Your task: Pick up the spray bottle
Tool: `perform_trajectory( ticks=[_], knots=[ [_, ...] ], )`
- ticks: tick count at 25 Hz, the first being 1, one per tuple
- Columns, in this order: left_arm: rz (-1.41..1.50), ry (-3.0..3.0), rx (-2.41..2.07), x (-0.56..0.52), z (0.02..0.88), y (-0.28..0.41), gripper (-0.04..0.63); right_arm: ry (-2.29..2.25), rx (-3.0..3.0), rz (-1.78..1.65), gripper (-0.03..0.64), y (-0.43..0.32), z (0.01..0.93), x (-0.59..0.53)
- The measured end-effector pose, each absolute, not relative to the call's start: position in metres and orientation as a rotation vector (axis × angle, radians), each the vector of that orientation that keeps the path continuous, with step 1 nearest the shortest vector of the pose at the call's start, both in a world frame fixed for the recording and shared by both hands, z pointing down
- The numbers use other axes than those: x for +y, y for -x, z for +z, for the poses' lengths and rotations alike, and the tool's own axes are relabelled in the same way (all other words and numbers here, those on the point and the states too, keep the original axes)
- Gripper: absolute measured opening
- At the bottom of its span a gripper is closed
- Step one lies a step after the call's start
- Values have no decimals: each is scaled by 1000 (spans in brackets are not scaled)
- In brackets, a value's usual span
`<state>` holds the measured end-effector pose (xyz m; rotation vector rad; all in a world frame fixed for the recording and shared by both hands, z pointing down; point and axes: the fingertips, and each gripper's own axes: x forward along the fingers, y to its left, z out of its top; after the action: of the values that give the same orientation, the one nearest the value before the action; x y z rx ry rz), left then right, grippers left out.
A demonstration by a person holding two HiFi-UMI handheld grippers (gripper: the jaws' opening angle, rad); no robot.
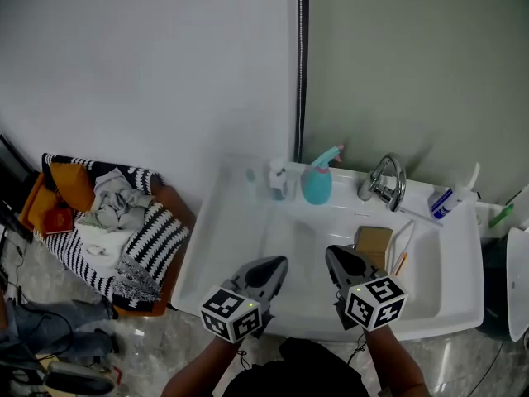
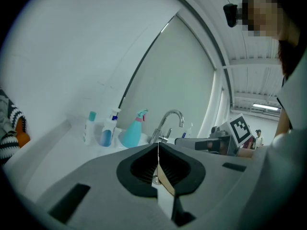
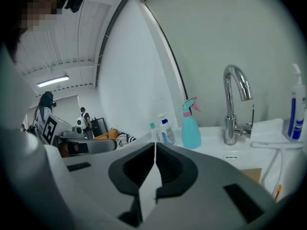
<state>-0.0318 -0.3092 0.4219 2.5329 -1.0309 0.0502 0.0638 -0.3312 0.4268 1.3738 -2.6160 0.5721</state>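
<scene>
The spray bottle, a smooth teal cone with a pink trigger head, stands on the back ledge of the glossy white sink, between a small pale bottle and the curved chrome tap. The left tool and right tool are both clenched on nothing, side by side above the sink's near rim. The spray bottle lies well ahead of them across the bare basin, and a flat brown block lies just beside the right tool.

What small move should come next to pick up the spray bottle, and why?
Probably open the right gripper and move it toward the spray bottle. Its jaws are shut on nothing, and the bottle stands upright behind the sink basin, left of the faucet, untouched.
</scene>
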Motion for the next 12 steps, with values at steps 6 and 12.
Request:
perform_trajectory(
  ticks=[6, 12],
  knots=[
    [45, -2540, -1046, -340, 420, 29, 8, -1361, -2592, 578, 8, -66, 434, -361],
    [46, -2535, -1055, -369, 421, 27, 8, -1376, -2568, 548, 8, -68, 439, -391]
  ],
)
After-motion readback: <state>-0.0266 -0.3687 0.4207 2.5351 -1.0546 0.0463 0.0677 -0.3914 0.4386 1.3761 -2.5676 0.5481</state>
